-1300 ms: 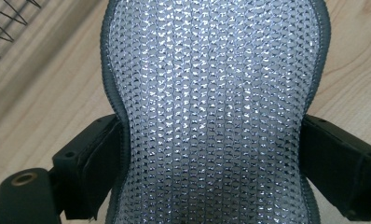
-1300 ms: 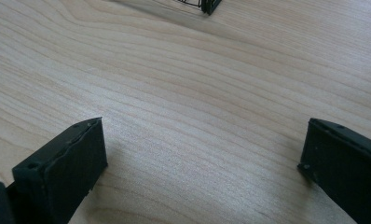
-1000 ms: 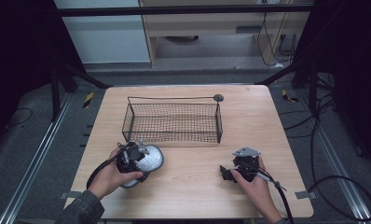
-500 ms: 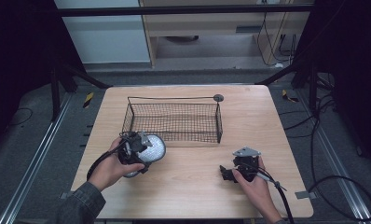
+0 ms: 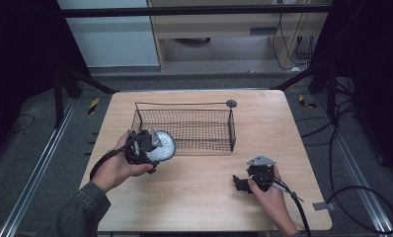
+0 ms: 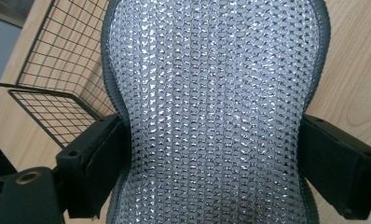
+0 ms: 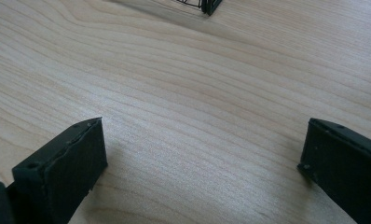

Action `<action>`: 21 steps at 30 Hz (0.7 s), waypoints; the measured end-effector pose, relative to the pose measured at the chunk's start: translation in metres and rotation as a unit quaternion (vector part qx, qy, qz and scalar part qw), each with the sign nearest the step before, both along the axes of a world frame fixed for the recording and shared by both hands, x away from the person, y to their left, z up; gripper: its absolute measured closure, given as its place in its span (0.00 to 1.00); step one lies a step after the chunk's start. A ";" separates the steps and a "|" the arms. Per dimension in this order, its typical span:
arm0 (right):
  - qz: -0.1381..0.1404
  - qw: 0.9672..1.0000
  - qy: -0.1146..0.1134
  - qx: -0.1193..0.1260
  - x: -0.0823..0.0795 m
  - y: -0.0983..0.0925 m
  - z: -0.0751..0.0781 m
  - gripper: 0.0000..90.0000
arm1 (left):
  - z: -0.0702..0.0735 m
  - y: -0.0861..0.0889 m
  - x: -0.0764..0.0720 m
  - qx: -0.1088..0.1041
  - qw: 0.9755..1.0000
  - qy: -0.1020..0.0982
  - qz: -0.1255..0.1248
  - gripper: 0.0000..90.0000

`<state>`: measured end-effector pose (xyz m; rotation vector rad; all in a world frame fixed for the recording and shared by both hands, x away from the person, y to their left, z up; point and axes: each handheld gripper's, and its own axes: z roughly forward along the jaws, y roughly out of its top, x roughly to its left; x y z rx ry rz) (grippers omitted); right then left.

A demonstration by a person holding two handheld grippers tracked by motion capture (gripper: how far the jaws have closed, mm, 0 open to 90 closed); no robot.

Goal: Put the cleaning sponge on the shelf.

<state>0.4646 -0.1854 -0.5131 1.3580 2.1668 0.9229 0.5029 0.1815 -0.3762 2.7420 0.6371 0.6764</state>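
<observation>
Scrubber pad (image 5: 161,146) just left-front of wire basket (image 5: 184,126); both on table (image 5: 204,207).

a light wooden table (image 5: 194,207) is set on a grey floor (image 5: 51,148), kinda dim all round with black frame bars (image 5: 194,10) seen overhead and at the sides. a pale cabinet (image 5: 115,39) and a beige desk-like unit (image 5: 234,34) are placed behind it. loose black cables (image 5: 362,197) are left lying on the floor at the right, and yellow-black tape marks (image 5: 94,105) are stuck near the table's far corners.
</observation>
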 end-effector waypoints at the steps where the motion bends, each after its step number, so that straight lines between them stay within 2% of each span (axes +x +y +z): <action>1: 0.000 1.000 0.000 0.000 0.000 0.000 0.000 0.00 | 0.001 0.000 0.001 -0.002 1.000 -0.002 -0.001 0.13; 12: 0.002 1.000 0.000 -0.001 0.000 0.000 0.000 0.00 | 0.018 -0.001 0.026 0.007 1.000 -0.028 -0.008 0.13; 17: 0.007 1.000 -0.001 -0.006 0.001 -0.001 0.000 0.00 | 0.028 -0.002 0.041 0.022 0.999 -0.039 -0.017 0.13; 21: 0.007 1.000 -0.001 -0.005 0.001 -0.001 0.000 0.00 | 0.035 -0.004 0.048 0.014 0.998 -0.050 -0.023 0.13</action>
